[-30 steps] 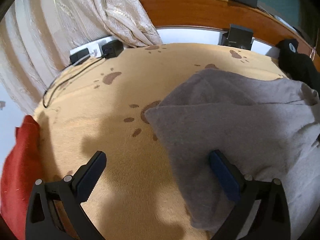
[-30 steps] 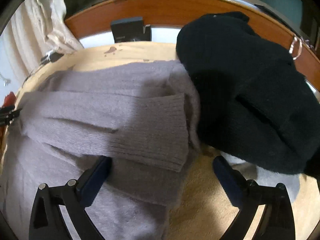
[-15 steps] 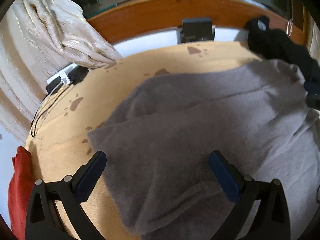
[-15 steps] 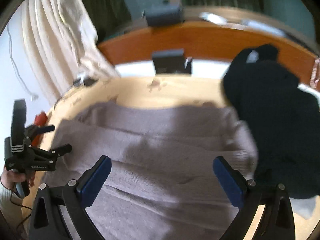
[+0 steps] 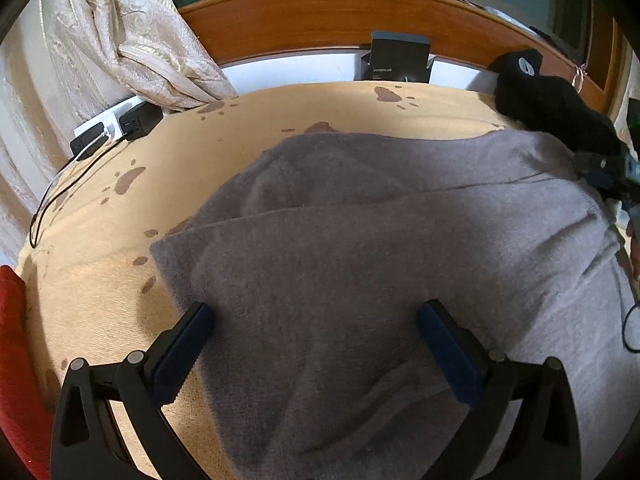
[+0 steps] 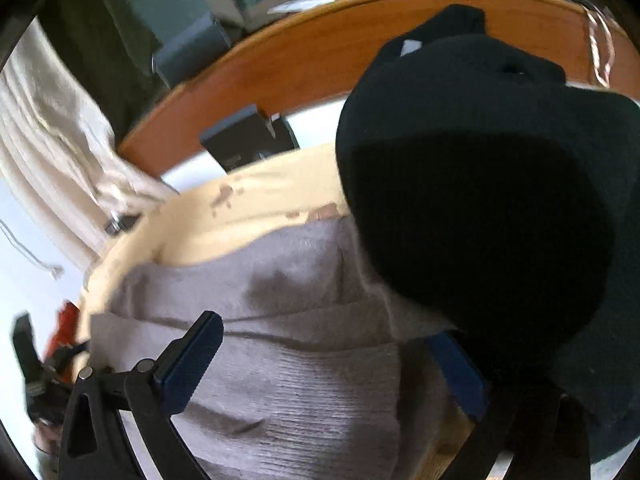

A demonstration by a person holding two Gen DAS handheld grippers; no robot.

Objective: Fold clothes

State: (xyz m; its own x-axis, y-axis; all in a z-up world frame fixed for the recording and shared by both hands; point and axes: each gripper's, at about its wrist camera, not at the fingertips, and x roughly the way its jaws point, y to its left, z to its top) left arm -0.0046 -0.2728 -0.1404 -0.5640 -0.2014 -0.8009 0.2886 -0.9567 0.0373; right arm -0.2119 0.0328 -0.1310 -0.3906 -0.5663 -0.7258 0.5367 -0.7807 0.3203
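Note:
A grey knit sweater lies partly folded on the tan paw-print blanket. My left gripper hovers open over the sweater's near left part, nothing between its fingers. In the right wrist view the same grey sweater fills the lower middle, its right edge tucked under a black garment. Over that right edge my right gripper stands open, its right finger close to the black garment. The right gripper also shows small at the far right of the left wrist view.
A wooden headboard curves along the back with a dark box against it. A cream curtain hangs at left above black chargers and cables. A red cloth lies at the blanket's left edge.
The left gripper has come closer and lower over the sweater's left part. The right gripper has swung right and down, tilted, toward the sweater's edge under the black garment.

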